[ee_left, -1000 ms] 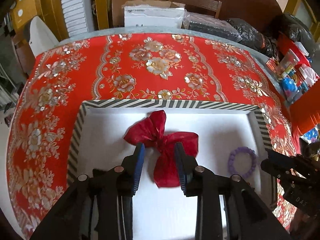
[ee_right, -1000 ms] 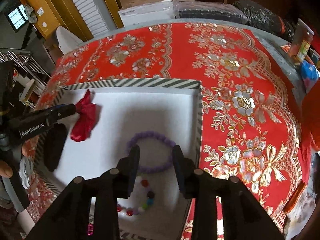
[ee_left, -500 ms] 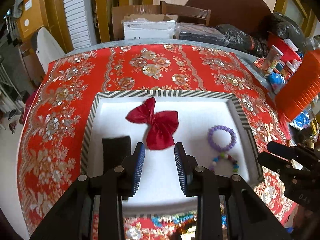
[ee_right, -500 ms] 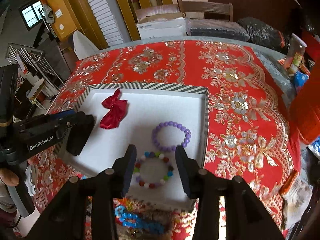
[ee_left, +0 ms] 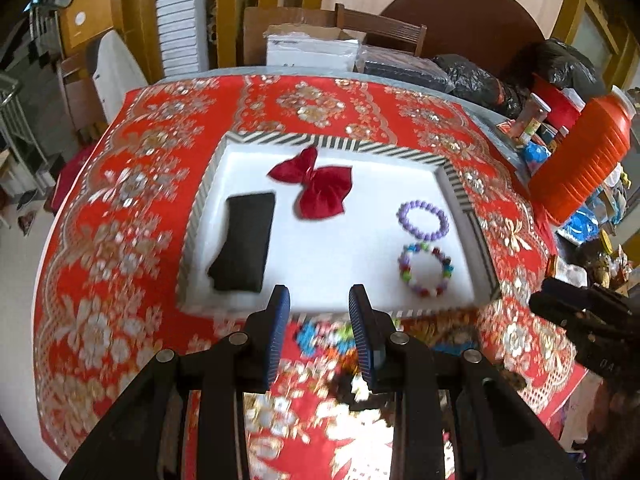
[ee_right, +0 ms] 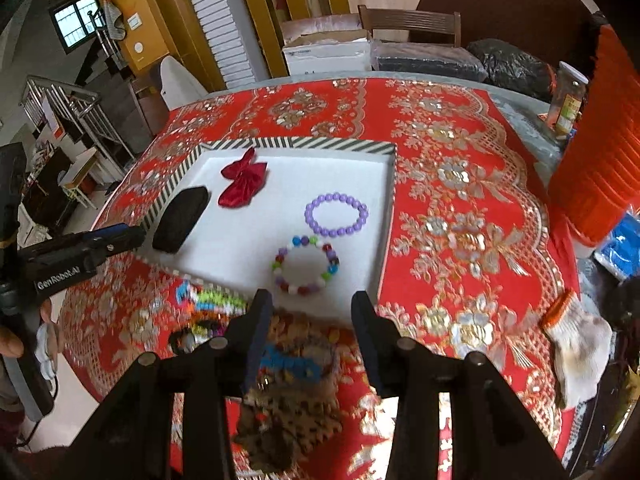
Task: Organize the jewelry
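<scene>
Red cloth with gold flowers covers the counter, and on it sits a white tray with a striped rim. Left to right in the tray lie a black pouch by the left rim, a red bow toward the far rim, and two bracelets by the right rim: a purple bead bracelet and, nearer the front rim, a multicoloured bead bracelet. All four lie ahead of both pairs of fingers and apart from them.

The left gripper hangs over the tray's front rim, its blue-padded fingers apart with nothing between them, touching nothing. Below them a blurred heap of coloured jewelry rests on the cloth near the counter's front edge.

The right wrist view shows that heap more fully, with a brown patterned piece under the right gripper; it also shows a white glove near the counter's right edge, and the left gripper's black body at the left. The right fingers stand wider apart, empty, clear of everything.
</scene>
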Action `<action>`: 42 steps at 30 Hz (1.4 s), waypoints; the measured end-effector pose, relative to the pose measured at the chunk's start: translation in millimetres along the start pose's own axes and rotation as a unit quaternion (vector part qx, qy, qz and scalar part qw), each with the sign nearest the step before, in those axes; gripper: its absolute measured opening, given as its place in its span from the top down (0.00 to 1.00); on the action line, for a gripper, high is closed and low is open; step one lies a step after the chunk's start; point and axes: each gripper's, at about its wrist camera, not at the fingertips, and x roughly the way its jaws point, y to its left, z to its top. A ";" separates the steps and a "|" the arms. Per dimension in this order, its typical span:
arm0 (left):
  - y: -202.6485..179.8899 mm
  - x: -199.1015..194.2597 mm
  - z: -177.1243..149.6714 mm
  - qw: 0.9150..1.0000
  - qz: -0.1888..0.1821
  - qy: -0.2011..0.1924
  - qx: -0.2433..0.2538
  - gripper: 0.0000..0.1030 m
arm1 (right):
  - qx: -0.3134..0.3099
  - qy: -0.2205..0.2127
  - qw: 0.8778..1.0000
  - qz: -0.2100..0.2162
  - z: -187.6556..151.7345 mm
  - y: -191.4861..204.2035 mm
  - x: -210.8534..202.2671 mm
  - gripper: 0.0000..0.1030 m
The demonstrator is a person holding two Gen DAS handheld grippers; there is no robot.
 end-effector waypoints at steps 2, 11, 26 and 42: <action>6.6 -3.1 -9.6 1.000 0.000 0.005 -0.009 0.82 | 0.001 0.002 1.000 0.000 -8.2 -1.4 -4.0 0.58; 15.2 -7.9 -40.1 0.999 0.003 0.020 -0.030 0.82 | -0.003 0.019 1.000 0.004 -37.0 -8.2 -9.9 0.58; 14.3 1.6 -48.4 0.999 0.012 0.033 -0.035 0.82 | -0.009 0.035 0.999 0.013 -40.0 -8.8 3.7 0.58; 45.1 53.0 -40.6 0.993 -0.028 0.088 -0.067 0.82 | 0.025 0.074 0.997 0.019 -39.4 -34.0 54.6 0.58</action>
